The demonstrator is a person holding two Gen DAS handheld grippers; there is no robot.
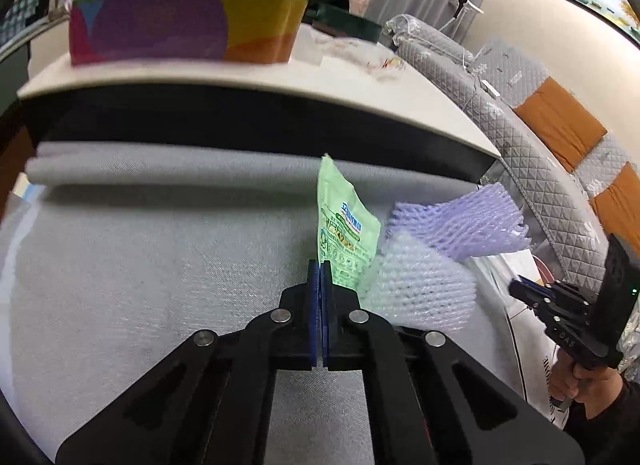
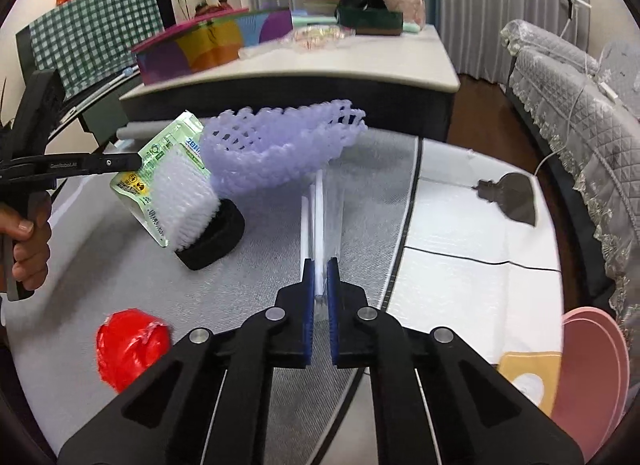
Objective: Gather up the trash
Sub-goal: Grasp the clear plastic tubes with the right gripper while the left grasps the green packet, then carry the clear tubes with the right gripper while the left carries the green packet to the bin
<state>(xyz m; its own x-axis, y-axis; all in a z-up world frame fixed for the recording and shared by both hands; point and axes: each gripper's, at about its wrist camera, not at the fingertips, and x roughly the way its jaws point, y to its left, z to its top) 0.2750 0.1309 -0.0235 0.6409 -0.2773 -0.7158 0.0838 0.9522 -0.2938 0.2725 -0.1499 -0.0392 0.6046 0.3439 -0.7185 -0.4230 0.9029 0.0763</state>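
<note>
two foam nets (image 2: 280,145), one pouch (image 1: 346,237) — held

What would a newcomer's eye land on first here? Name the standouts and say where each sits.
First, the bundle clamped in the left gripper: a green printed plastic pouch, a white foam net sleeve and a lilac foam net sleeve, held up above the grey mat. Next, the crumpled red plastic wrapper lying on the mat at lower left in the right wrist view. Behind, the rainbow-coloured paper stack lies on the white table.
</note>
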